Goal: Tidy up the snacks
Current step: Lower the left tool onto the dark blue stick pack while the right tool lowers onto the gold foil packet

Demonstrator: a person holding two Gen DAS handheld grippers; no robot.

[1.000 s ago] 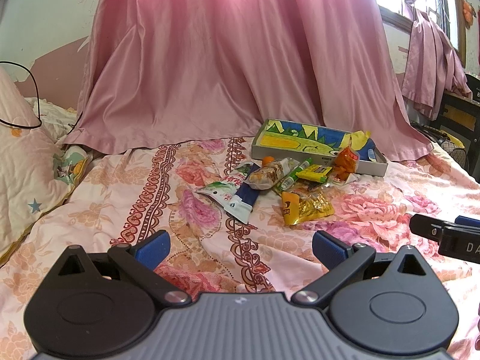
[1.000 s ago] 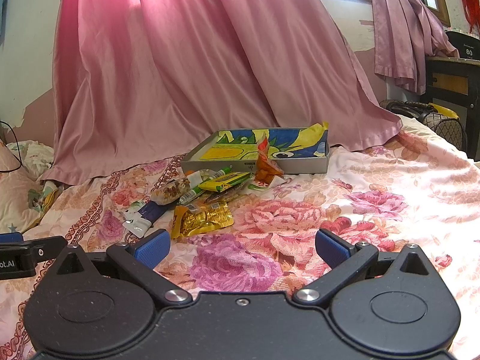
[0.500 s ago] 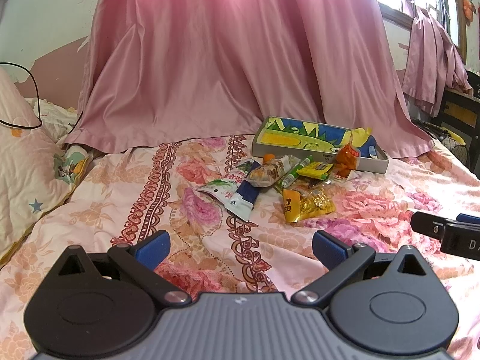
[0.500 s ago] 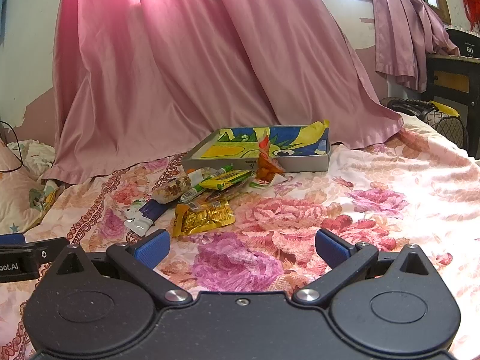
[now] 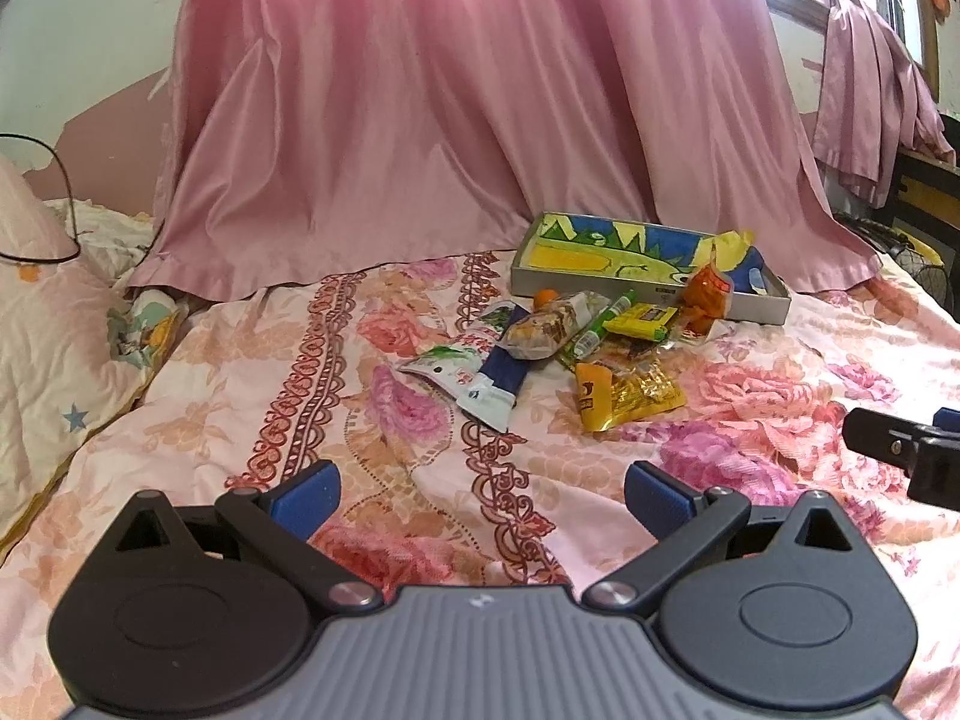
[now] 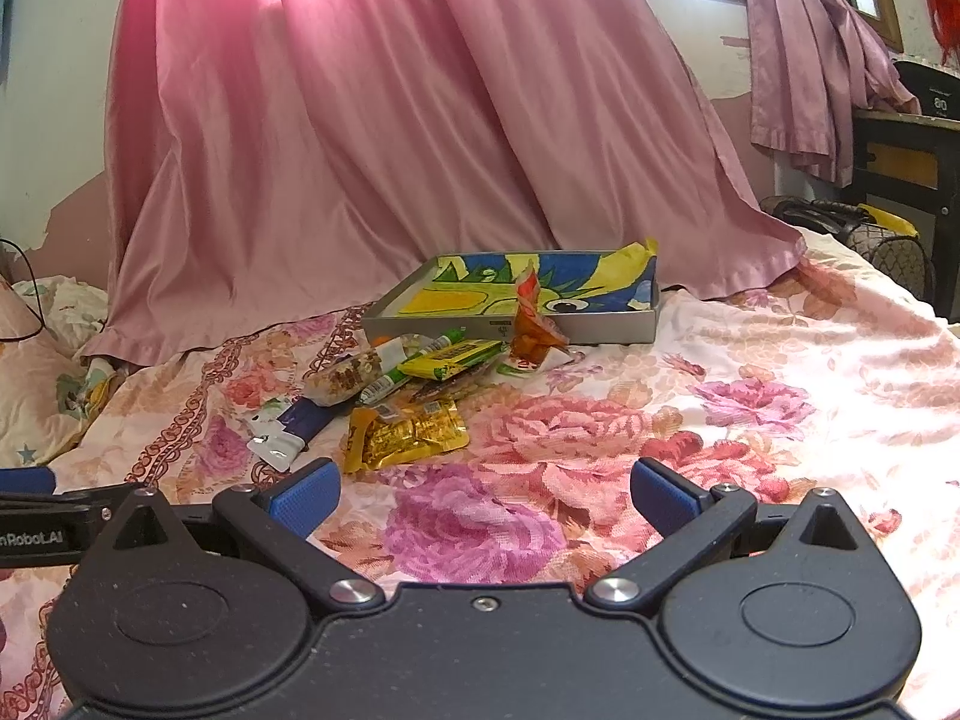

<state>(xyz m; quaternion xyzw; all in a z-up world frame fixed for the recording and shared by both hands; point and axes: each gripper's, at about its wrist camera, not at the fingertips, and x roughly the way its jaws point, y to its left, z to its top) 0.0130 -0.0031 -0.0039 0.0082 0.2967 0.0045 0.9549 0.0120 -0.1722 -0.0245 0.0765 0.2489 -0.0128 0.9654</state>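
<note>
Right wrist view: snack pile point(image 6: 414, 396) lies beyond spread, empty right tongs point(image 6: 485, 495).

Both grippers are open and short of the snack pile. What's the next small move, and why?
Probably ease the right gripper forward onto the crinkled gold foil packet. It is the nearest snack, lies mostly clear of the pile, and nothing is yet inside the shallow grey box with the cartoon-printed floor. The left gripper is also open and empty.

A home bedroom; floral bedsheet point(image 5: 252, 396), pillow point(image 5: 42, 324), pink curtain point(image 5: 456, 96).
</note>
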